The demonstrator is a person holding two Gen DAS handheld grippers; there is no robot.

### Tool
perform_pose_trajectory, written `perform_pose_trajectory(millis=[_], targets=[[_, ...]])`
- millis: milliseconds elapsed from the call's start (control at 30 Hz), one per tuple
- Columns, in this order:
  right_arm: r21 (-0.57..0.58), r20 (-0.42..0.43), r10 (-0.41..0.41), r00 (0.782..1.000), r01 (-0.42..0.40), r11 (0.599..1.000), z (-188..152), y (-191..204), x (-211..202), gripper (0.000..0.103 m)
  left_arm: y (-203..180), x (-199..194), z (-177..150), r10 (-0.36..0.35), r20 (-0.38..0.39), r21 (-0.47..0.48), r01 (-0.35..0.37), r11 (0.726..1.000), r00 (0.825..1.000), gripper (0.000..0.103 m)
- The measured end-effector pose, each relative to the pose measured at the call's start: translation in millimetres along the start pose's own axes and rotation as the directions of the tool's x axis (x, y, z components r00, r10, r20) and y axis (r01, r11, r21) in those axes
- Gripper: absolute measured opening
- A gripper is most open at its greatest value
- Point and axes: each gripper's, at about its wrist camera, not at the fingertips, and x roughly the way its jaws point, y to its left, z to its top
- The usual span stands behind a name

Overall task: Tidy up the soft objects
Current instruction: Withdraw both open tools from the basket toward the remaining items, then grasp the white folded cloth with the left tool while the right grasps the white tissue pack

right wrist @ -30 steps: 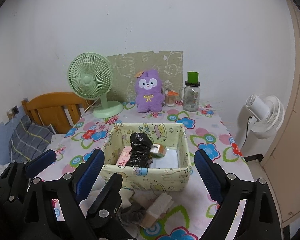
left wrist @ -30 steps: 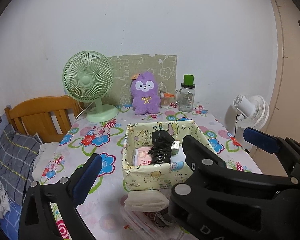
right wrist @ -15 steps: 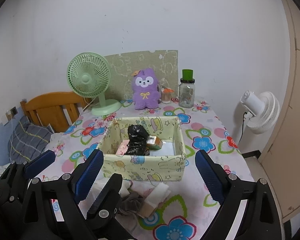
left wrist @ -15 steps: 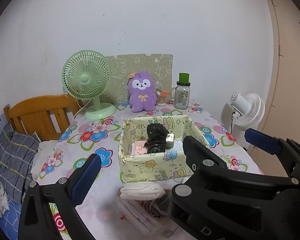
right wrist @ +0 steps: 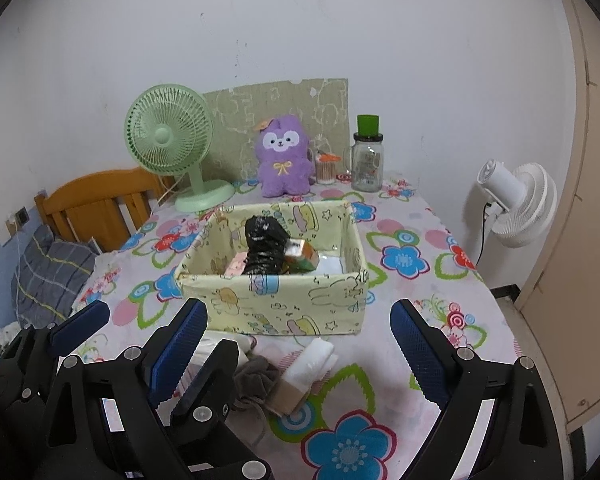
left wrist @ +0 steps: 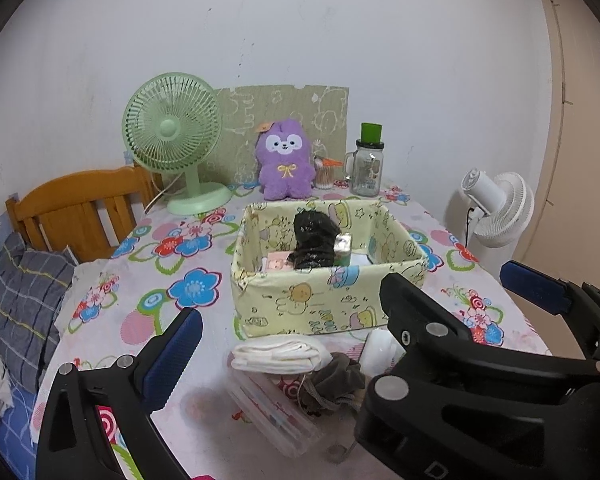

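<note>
I hold both grippers, left gripper (left wrist: 284, 344) and right gripper (right wrist: 300, 344), spread wide and empty above the table's (right wrist: 420, 392) near edge, where folded cloths (left wrist: 278, 354) lie against the fabric box (right wrist: 276, 304).

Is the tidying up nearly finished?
Partly. The yellow box already holds a black bundle and some small packets. Both hand-held grippers, left and right, are open and hold nothing. The white folded cloth, grey scrunchie and white packet wait outside the box.

Folded white cloth (left wrist: 278, 354) and grey pouch (left wrist: 336, 378) lie before yellow fabric box (left wrist: 316, 304).
</note>
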Motion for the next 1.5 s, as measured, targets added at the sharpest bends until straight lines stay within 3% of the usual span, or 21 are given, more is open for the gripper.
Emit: perform_pose_trajectory(millis=[933, 1500], targets=[[0.072, -0.168, -0.008, 0.986, 0.020, 0.997, -30.3, -22.4, 74.2, 0.095, 9.0, 68.2, -29.8, 0.029, -0.152, -0.019, -0.033, 0.999, 0.988, 0.102], [0.089, -0.197, -0.025, 0.980, 0.044, 0.995, -29.4, -26.1, 95.6, 0.093, 11.2, 94.9, -27.4, 0.026, -0.180, -0.011, -0.028, 1.000, 0.983, 0.101]])
